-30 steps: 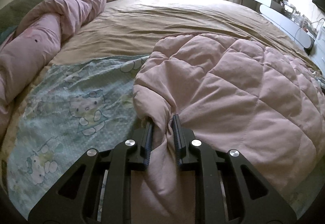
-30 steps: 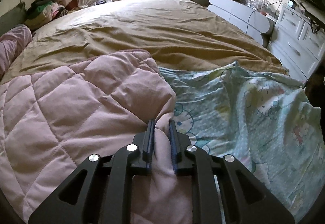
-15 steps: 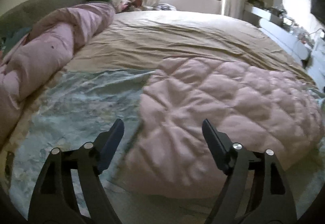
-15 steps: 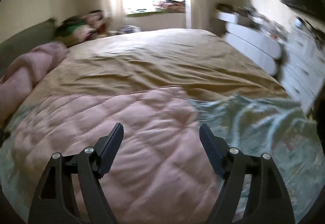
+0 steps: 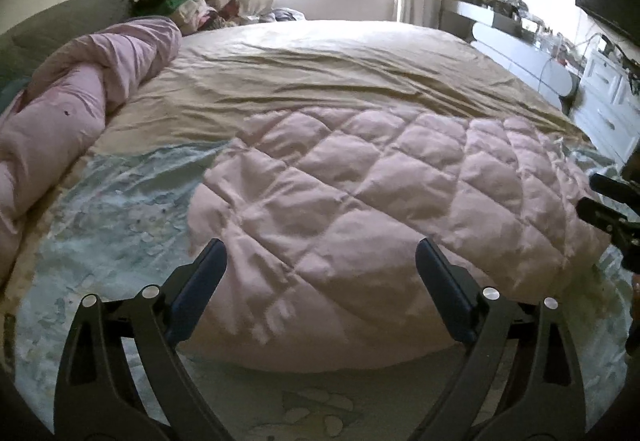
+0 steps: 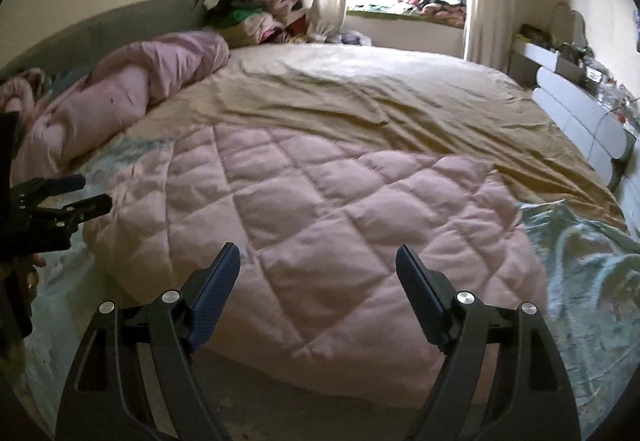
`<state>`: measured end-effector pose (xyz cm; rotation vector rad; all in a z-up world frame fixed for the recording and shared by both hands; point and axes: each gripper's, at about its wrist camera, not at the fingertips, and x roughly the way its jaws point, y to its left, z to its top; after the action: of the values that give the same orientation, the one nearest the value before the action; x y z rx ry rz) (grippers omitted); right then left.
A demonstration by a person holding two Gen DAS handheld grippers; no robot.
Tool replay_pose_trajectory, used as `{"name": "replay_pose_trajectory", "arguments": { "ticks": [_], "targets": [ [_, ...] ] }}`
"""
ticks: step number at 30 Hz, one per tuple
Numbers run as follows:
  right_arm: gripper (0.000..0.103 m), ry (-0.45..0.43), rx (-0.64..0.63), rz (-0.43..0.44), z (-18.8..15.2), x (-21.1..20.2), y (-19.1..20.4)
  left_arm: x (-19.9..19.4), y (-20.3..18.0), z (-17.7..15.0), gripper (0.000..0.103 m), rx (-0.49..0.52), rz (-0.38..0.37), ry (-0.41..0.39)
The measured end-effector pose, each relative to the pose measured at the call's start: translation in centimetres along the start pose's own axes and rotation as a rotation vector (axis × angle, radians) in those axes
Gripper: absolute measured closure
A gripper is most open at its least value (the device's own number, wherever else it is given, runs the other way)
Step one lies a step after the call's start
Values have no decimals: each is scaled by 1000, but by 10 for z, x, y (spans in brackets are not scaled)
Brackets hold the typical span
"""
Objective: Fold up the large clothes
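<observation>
A pink quilted garment (image 5: 384, 201) lies folded and flat on the near part of the bed, on a pale green cartoon-print sheet (image 5: 112, 201). It also shows in the right wrist view (image 6: 320, 225). My left gripper (image 5: 320, 261) is open and empty, held above the garment's near edge. My right gripper (image 6: 318, 261) is open and empty, also above the near edge. The right gripper shows at the right edge of the left wrist view (image 5: 604, 201). The left gripper shows at the left edge of the right wrist view (image 6: 76, 193).
A tan bedspread (image 5: 340, 81) covers the far half of the bed. A rolled pink duvet (image 5: 72, 113) lies along the left side. Clothes are piled at the far left corner (image 5: 192, 1). White drawers (image 5: 608, 101) stand to the right.
Both grippers were shut on the garment's near edge one second ago. They have let go, opened wide and pulled back and up. The garment now lies flat.
</observation>
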<state>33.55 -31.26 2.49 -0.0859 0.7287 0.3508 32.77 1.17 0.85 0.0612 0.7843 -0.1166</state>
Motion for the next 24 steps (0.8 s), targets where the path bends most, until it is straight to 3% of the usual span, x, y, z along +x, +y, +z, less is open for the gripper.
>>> {"name": "replay_pose_trajectory", "arguments": {
  "ticks": [6, 9, 11, 19, 24],
  "targets": [
    [24, 129, -35, 7, -2, 45, 16, 44, -3, -14, 13, 6, -2, 111],
    [7, 217, -32, -32, -10, 76, 14, 65, 2, -23, 9, -21, -25, 149],
    [5, 243, -10, -30, -16, 92, 10, 73, 4, -30, 9, -39, -36, 158],
    [4, 232, 9, -55, -22, 96, 11, 65, 3, -29, 9, -44, -27, 157],
    [4, 176, 69, -12, -11, 60, 7, 37, 4, -29, 9, -53, -41, 129]
  ]
}}
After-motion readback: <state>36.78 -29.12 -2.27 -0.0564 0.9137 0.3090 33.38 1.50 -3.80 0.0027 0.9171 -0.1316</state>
